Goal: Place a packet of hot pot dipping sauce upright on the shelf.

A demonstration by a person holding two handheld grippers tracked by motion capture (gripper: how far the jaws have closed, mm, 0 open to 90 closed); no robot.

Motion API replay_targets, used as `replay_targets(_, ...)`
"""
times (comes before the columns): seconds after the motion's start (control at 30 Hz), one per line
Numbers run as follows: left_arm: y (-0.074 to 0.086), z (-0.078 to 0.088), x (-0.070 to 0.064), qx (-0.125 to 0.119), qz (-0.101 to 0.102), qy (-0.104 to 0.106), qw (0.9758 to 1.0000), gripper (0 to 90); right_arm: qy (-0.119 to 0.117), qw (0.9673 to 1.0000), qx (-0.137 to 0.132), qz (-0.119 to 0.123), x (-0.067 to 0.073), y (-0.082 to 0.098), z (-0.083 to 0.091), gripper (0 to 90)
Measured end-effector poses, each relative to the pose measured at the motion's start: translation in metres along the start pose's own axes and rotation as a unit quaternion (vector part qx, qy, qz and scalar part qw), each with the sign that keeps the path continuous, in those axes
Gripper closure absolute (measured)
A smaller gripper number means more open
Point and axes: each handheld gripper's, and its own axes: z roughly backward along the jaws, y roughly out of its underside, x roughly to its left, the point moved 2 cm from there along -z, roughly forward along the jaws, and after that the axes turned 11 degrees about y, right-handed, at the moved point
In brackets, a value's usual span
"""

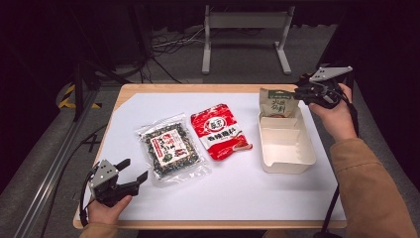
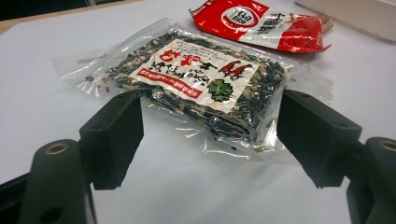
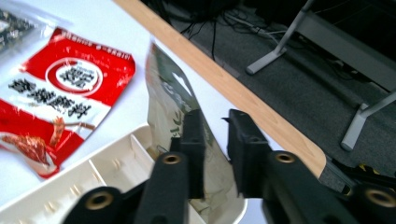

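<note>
Right gripper (image 1: 303,92), jaws parted around green packet (image 1: 278,103) standing in box (image 1: 287,161) at right-centre: back straight off without tipping it; left gripper (image 1: 133,173) gapes empty near seaweed bag (image 1: 171,147).

- Matte black two-jaw left gripper (image 1: 132,170) with blocky rectangular fingers (image 2: 114,135), brass-ringed pivot holes and a grey three-cornered top plate.
- Matching black right gripper (image 1: 300,92), black cable trailing.
- Tan-brown long sleeve (image 1: 369,191) on the right forearm.

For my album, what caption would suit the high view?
Right gripper stands a green packet in the white tray; left gripper waits open.
</note>
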Motion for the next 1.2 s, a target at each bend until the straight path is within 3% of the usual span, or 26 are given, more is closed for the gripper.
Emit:
replay_targets(0.1,-0.001,-0.002,0.000,0.000,0.001,0.003,1.0000,22.8,0.012,0.9997,-0.018,-0.013,-0.001,-0.003,0.007,60.3)
replay_targets(0.43,-0.005,-0.008,0.002,-0.002,-0.003,0.008,1.0000,22.0,0.011,0.9979,-0.050,-0.039,0.008,-0.009,0.029,50.8)
replay_targets(0.53,-0.006,-0.010,0.000,-0.001,-0.006,0.013,0.9999,21.9,-0.003,0.9963,-0.059,-0.062,0.016,-0.011,0.038,46.1)
replay_targets(0.63,-0.007,-0.011,0.000,-0.004,-0.008,0.013,0.9999,21.9,-0.029,0.9926,-0.073,-0.092,0.028,-0.013,0.048,45.9)
replay_targets(0.87,-0.008,-0.013,-0.001,-0.001,-0.011,0.016,0.9998,21.8,-0.070,0.9863,-0.076,-0.129,0.050,-0.019,0.062,45.4)
replay_targets(1.07,-0.009,-0.012,-0.001,-0.002,-0.010,0.016,0.9998,21.8,-0.101,0.9787,-0.064,-0.167,0.066,-0.022,0.059,45.0)
replay_targets(1.2,-0.008,-0.012,-0.002,-0.002,-0.010,0.015,0.9998,21.8,-0.106,0.9789,-0.049,-0.167,0.077,-0.025,0.052,42.8)
